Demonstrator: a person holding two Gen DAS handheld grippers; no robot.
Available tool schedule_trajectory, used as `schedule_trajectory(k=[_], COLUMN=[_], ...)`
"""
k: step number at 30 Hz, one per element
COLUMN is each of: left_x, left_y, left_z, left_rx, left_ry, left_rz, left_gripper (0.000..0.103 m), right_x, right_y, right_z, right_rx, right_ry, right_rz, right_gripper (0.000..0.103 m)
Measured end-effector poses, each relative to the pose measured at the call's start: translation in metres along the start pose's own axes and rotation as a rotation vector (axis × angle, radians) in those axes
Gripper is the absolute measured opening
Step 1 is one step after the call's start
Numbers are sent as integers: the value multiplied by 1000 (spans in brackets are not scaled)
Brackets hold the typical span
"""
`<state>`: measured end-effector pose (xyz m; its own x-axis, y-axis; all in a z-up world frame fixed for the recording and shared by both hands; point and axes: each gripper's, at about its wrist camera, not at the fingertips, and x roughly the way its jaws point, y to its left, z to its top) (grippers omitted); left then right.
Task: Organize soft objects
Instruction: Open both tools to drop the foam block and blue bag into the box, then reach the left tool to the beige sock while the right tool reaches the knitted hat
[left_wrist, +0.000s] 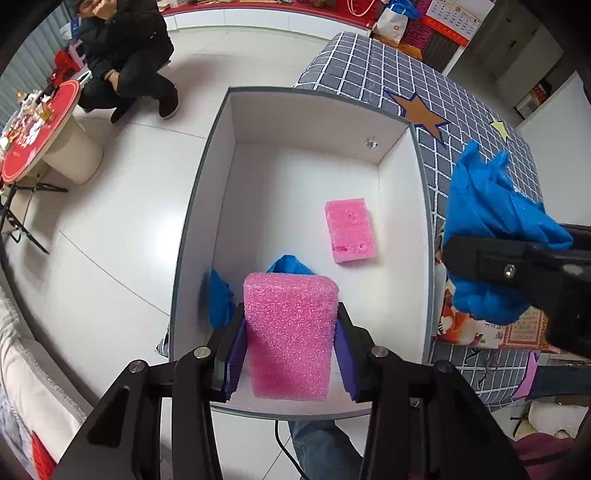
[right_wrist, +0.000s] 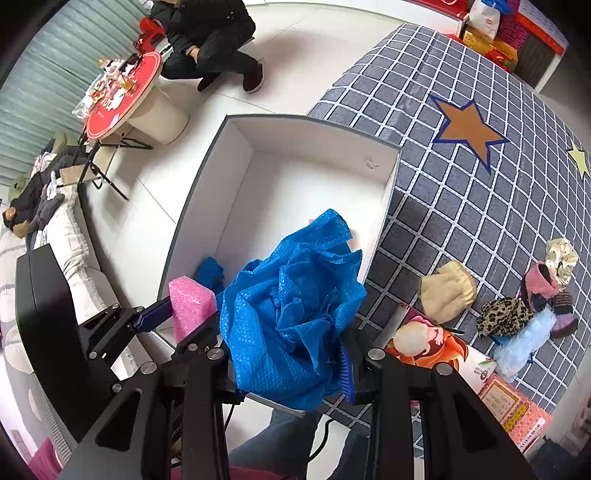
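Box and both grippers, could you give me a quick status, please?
Left gripper shut on pink foam, over the box. Right gripper shut on blue cloth, at the box's edge. Nothing in the way.

Foam and cloth at the white box

A pink foam block (left_wrist: 291, 332) hangs upright over the box (left_wrist: 199, 177); a second (left_wrist: 350, 230) lies flat inside, by blue cloth (left_wrist: 221, 299). A crumpled blue wad (right_wrist: 291, 310) is held above.

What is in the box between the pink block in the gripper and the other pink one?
Only bare white box floor, clearest from the left wrist view.
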<state>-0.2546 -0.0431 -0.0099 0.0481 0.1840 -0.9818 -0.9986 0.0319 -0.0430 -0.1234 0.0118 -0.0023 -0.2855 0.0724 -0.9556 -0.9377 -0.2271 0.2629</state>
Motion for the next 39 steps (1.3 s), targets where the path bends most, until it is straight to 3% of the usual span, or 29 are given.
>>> schedule_trajectory(k=[7, 9, 10, 11, 12, 13, 19, 21, 22, 23, 26, 32, 39], left_x=[2, 2, 1, 1, -1, -2, 0, -3, -7, -13, -28, -41, -43], left_y=[2, 0, -1, -3, -4, -4, 0, 2, 4, 5, 7, 1, -31], left_z=[0, 1, 1, 0, -1, -2, -4, -3, -3, -2, 0, 10, 18], left_rx=[-8, -3, 3, 7, 9, 5, -15, -30, -41, -50, -50, -17, 107], left_ry=[9, 2, -1, -4, -11, -20, -9, -19, -37, -62, -118, -132, -105], left_rz=[0, -16, -24, -31, -36, -42, -56, -62, -74, -85, -101, -105, -75], left_gripper=[47, 52, 63, 76, 79, 80, 82, 91, 92, 92, 92, 92, 92], right_x=[7, 8, 8, 9, 9, 8, 0, -5, -6, -8, -19, -36, -70], right_y=[4, 5, 6, 6, 7, 7, 1, -2, -4, -5, -12, -42, -106], right_z=[3, 4, 4, 5, 6, 7, 10, 9, 8, 7, 3, -6, -41], right_rx=[-17, -18, -19, -19, -19, -18, 0, 8, 4, -11, -28, 102, 287], right_ry=[15, 16, 18, 20, 20, 16, 9, 1, 2, 6, -41, -54, -94], right_rz=[-6, -7, -8, -11, -16, -14, -19, -66, -93, -153, -255, -110, -94], right_gripper=[37, 37, 42, 59, 69, 86, 87, 87, 90, 103, 103, 103, 103])
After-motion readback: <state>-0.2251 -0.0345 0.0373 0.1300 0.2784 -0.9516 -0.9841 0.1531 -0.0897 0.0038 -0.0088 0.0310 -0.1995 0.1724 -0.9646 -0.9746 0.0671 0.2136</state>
